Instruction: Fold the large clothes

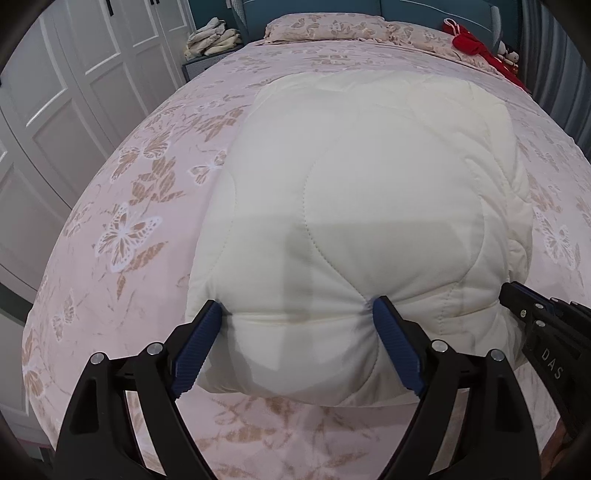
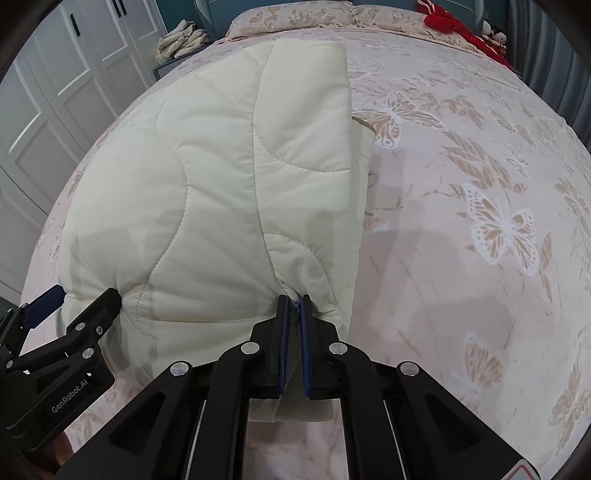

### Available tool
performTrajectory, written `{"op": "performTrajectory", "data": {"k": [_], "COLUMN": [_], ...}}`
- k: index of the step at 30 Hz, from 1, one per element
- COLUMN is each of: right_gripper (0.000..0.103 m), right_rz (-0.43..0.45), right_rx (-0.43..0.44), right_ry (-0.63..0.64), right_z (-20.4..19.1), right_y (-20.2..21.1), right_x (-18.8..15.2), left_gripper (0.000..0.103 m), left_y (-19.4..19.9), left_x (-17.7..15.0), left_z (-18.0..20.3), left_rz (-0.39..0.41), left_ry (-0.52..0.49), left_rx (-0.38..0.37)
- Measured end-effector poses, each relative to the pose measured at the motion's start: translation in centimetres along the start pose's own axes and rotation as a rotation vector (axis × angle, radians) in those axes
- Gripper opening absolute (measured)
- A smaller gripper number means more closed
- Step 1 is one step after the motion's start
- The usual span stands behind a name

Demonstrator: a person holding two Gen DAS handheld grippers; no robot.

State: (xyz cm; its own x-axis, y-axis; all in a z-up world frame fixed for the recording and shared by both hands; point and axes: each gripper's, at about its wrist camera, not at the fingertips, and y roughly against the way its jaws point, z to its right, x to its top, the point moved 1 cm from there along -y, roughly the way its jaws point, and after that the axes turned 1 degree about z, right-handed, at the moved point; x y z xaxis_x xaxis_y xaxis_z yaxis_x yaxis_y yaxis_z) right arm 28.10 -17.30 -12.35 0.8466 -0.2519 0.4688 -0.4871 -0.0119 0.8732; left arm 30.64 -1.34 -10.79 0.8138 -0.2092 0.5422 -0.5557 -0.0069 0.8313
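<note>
A cream quilted garment [image 1: 369, 177] lies folded on the pink butterfly bedspread [image 1: 122, 206]. My left gripper [image 1: 295, 310] stands wide, its blue pads [image 1: 203, 332] dented into the near left edge, with a thick bulge of padding between them. My right gripper [image 2: 293, 299] is shut on a pinch of fabric at the near right corner of the garment [image 2: 207, 177]. In the right wrist view the left gripper [image 2: 85, 295] straddles the garment's left corner. The right gripper [image 1: 511, 293] shows at the right edge of the left wrist view.
A matching pillow [image 1: 325, 26] lies at the head of the bed. A red garment [image 1: 469, 40] and a small doll [image 2: 493, 31] are at the far right corner. A heap of beige clothes [image 1: 212, 37] sits on a bedside unit. White wardrobe doors [image 1: 55, 92] stand on the left.
</note>
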Motion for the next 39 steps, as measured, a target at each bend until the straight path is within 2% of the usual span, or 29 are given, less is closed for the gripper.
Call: {"op": "performTrajectory", "data": {"k": [12, 14, 16, 17, 19, 20, 21, 23, 25, 26, 27, 28, 29, 31, 32, 34, 37, 39], "right_gripper": [0.004, 0.004, 0.005, 0.009, 0.03, 0.044, 0.049, 0.049, 0.048, 0.041, 0.023, 0.019, 0.015, 0.012, 0.012, 0.011, 0.011, 0.012], "right_rz": [0.004, -0.004, 0.004, 0.027, 0.054, 0.06, 0.052, -0.009, -0.048, -0.057, -0.048, -0.035, -0.006, 0.071, 0.089, 0.038, -0.057, -0.065], "right_rx": [-0.031, -0.007, 0.063, 0.12, 0.156, 0.17, 0.202, 0.265, 0.286, 0.281, 0.277, 0.285, 0.286, 0.275, 0.25, 0.213, 0.164, 0.146], "right_ry": [0.042, 0.042, -0.012, -0.046, -0.07, -0.079, -0.088, -0.115, -0.132, -0.137, -0.142, -0.148, -0.152, -0.11, -0.075, -0.048, -0.043, -0.036], "right_z": [-0.5, -0.3, 0.6, 1.5, 2.6, 3.1, 3.4, 3.5, 3.1, 2.8, 2.6, 2.4, 2.2, 1.8, 1.6, 1.7, 2.0, 1.9], "right_y": [-0.8, -0.3, 1.5, 3.2, 5.5, 6.4, 6.8, 6.0, 4.4, 3.7, 3.4, 3.5, 4.4, 7.0, 7.9, 6.6, 2.0, 0.4], "right_x": [0.0, 0.3, 0.9, 1.0, 0.7, 0.4, -0.1, -1.0, -1.7, -2.0, -2.0, -1.8, -1.6, -1.0, -0.9, -1.4, -2.9, -3.3], "left_gripper": [0.083, 0.082, 0.08, 0.08, 0.079, 0.079, 0.079, 0.079, 0.077, 0.076, 0.076, 0.07, 0.068, 0.067, 0.067, 0.067, 0.067, 0.067], "left_y": [-0.5, 0.0, 1.4, 2.4, 3.8, 4.0, 3.9, 3.2, 2.2, 1.7, 1.4, 1.1, 1.0, 0.4, -0.4, -1.7, -2.4, -3.0], "left_x": [-0.2, -0.3, -0.4, -0.6, -1.9, -2.7, -3.6, -5.2, -5.8, -5.7, -5.5, -5.1, -4.8, -4.3, -4.2, -4.6, -5.0, -5.2], "left_z": [0.2, -0.1, -0.9, -1.8, -4.0, -4.6, -5.3, -6.5, -7.2, -7.7, -8.0, -8.3, -8.4, -8.5, -8.8, -9.6, -9.5, -9.3], "left_rz": [0.013, 0.034, 0.054, 0.059, 0.042, 0.029, 0.009, -0.022, -0.041, -0.041, -0.035, -0.033, -0.027, -0.024, -0.052, -0.094, -0.107, -0.121], "left_ry": [0.0, 0.005, 0.012, 0.025, 0.031, 0.028, 0.027, 0.023, 0.037, 0.067, 0.091, 0.106, 0.11, 0.104, 0.114, 0.169, 0.182, 0.19], "left_rx": [0.011, -0.004, -0.056, -0.103, -0.171, -0.182, -0.178, -0.134, -0.09, -0.096, -0.104, -0.101, -0.099, -0.058, -0.046, -0.086, -0.084, -0.074]}}
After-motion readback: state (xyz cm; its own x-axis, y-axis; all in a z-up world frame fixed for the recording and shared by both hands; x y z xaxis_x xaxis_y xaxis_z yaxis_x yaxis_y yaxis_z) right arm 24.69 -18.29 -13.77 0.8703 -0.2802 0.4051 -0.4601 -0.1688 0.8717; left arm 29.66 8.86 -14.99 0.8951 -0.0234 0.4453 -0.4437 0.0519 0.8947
